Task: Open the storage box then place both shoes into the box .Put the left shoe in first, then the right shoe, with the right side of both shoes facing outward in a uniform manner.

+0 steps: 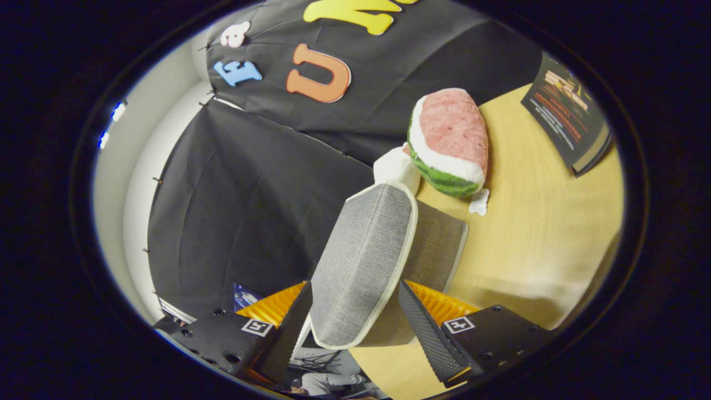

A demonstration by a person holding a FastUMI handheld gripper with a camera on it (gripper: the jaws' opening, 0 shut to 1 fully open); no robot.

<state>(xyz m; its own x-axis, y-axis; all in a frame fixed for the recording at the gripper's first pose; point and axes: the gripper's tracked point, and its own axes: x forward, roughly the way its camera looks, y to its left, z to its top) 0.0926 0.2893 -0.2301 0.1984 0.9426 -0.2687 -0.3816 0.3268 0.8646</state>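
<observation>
Grey woven fabric with pale trim covers the storage box lid point(361, 261), whose long axis runs from between the gripper point(355, 328) fingers away toward a watermelon plush toy point(450, 141). Both fingers sit spread at the lid's near edge, one on each side; whether they press it is unclear. Behind the lid stands the box point(439, 244) on a light wooden table point(544, 222). A dark booklet point(566, 116) lies well apart, near black cloth walls.

The grey box lid point(364, 261) fills the gap between the tongs point(355, 328); bare table point(533, 233) lies beside it.
</observation>
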